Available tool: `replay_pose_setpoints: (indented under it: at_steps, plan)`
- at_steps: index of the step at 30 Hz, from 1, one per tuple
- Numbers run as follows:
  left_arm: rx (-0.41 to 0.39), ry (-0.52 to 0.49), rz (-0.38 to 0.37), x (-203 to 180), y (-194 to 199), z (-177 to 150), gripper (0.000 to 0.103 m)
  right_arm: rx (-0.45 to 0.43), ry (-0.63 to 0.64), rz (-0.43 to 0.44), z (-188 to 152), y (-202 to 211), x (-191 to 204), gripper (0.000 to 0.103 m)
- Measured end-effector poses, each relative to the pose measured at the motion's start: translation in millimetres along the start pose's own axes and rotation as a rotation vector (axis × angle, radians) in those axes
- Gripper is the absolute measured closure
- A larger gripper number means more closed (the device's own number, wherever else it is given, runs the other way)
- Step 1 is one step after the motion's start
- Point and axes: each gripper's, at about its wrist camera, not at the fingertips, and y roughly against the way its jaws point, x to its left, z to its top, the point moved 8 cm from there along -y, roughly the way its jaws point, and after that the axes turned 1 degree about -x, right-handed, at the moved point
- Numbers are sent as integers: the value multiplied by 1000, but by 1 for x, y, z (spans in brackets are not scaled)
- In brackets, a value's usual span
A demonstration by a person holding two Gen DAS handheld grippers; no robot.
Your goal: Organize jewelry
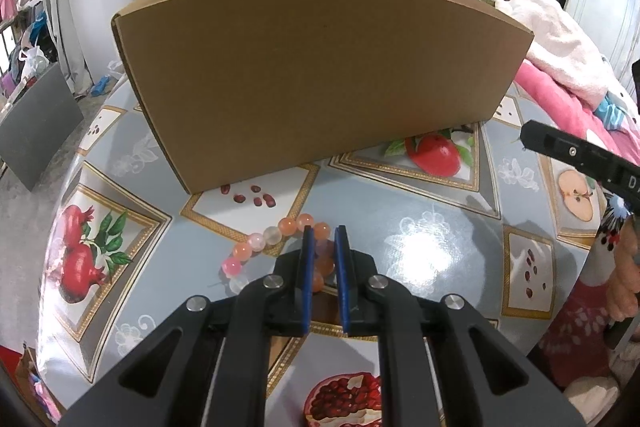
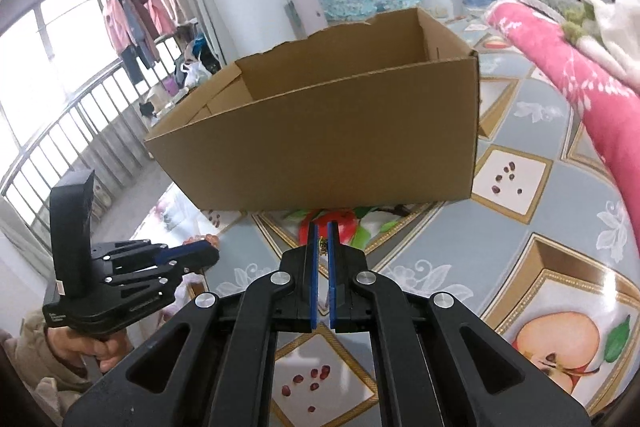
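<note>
Left gripper (image 1: 324, 229): my nearest thing, its blue pads closed on the bead bracelet (image 1: 280, 247), a few beads pinched between them.
Bracelet: orange, pink and milky beads; the free loop trails toward 9 o'clock from the tips, lying on the table (image 1: 432, 247).
Right gripper (image 2: 322, 227): jaws nearly together, something small and dark-gold caught between the pads; I cannot tell what it is.
Left gripper from the right camera (image 2: 200, 251): at 9 o'clock, orange beads at its tip, my hand (image 2: 92, 345) on its handle.
Cardboard box (image 1: 320, 67): at 12 o'clock beyond both tips, open-topped, standing on the fruit-patterned tablecloth.
Pink blanket (image 2: 580, 75): at 2 o'clock, along the table's edge.
</note>
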Motion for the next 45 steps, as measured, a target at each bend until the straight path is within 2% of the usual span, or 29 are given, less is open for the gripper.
replay_pose_setpoints:
  at_steps: [18,45]
  plan:
    - [-2,1,16,1,0,0,93,85,21,-15,-15,-13,4,101]
    - [-1,-23,36,0,-1,0,93,102,34,-18,-18,-11,15,101]
